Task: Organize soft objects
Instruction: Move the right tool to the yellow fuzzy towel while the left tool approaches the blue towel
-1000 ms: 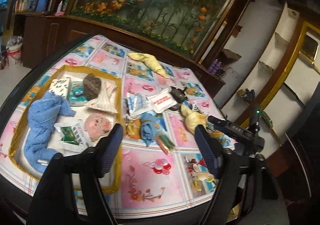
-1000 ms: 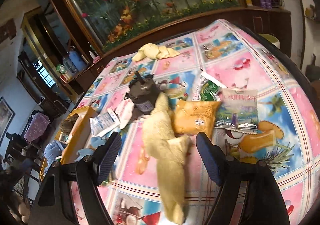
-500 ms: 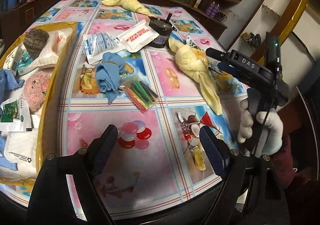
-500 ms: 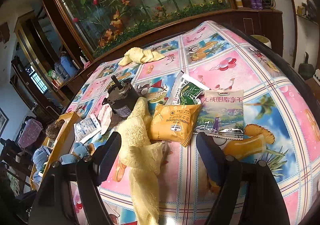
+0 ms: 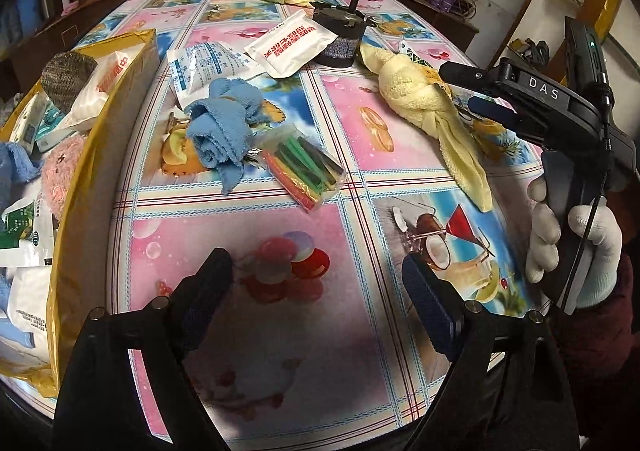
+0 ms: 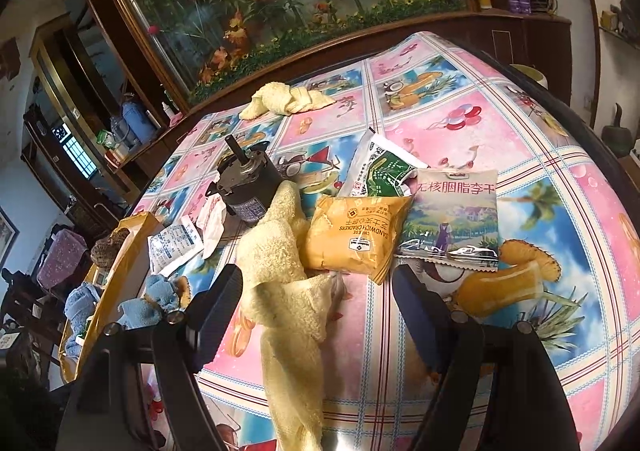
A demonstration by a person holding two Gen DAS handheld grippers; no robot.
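Fruit-print oilcloth (image 5: 360,119) covers the table before a flower mural. Only the left wrist view shows the bag of coloured sticks (image 5: 304,167) beside the blue towel (image 5: 224,127), and the yellow tray (image 5: 100,155). Only the right wrist view shows the orange cracker packet (image 6: 352,235) touching the yellow towel (image 6: 280,259). The left gripper (image 5: 316,303), jaws just widened, hangs empty over bare cloth. The right gripper (image 6: 316,311) stands wide, its pads not pressing the towel between them.
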